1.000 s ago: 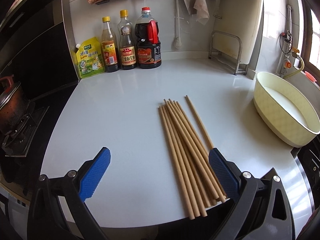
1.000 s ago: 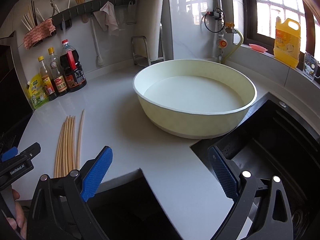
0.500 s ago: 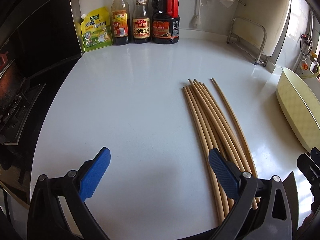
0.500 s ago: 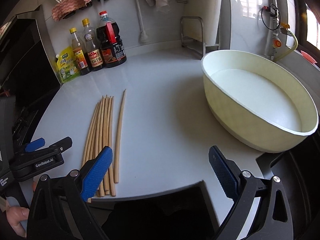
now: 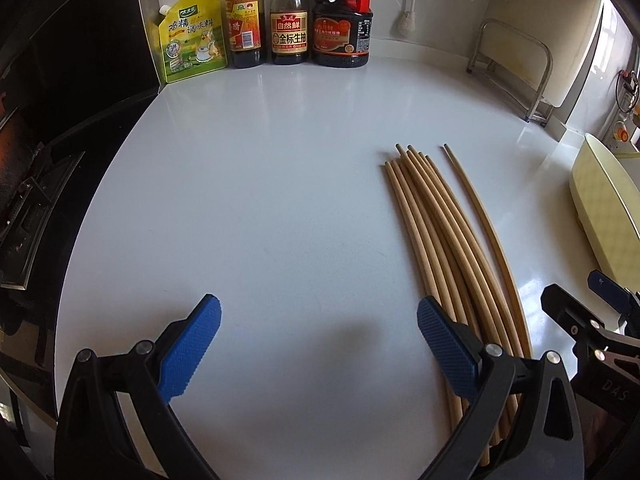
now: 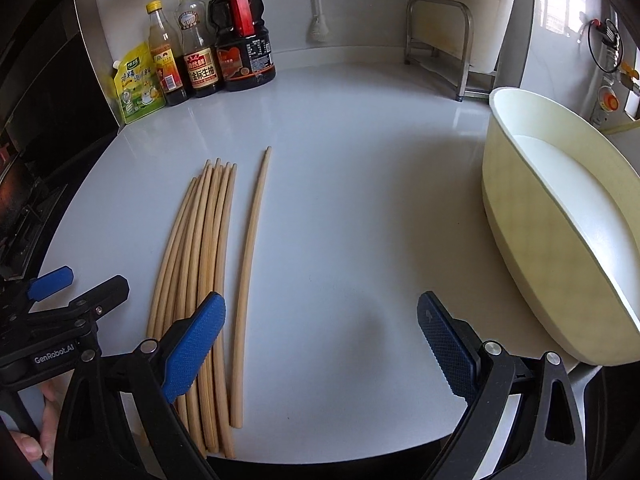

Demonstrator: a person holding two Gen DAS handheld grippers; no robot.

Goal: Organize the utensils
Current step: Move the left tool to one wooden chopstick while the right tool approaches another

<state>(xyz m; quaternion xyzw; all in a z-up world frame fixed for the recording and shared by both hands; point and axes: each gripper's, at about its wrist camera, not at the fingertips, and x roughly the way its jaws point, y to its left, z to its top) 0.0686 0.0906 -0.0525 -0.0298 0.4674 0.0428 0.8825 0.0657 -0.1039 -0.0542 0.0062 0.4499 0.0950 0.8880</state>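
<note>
Wooden chopsticks (image 6: 208,264) lie bundled near the counter's (image 6: 352,208) front edge, one stray chopstick (image 6: 250,280) just beside them. Both the left gripper (image 5: 320,344) and right gripper (image 6: 320,344) gape unladen; nothing is gathered yet, so the sorting looks barely begun.

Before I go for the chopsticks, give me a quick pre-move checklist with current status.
1. Left gripper open, nothing held: ok.
2. Right gripper open, nothing held: ok.
3. Chopsticks flat on the counter, bundled side by side: ok.
4. Stray chopstick lies apart to the right of the bundle, needs gathering: not ok.
5. Counter around the chopsticks free of obstacles; basin and bottles stand well clear: ok.
6. Utensil holder to put them in: cannot tell, none clearly in view.
</note>
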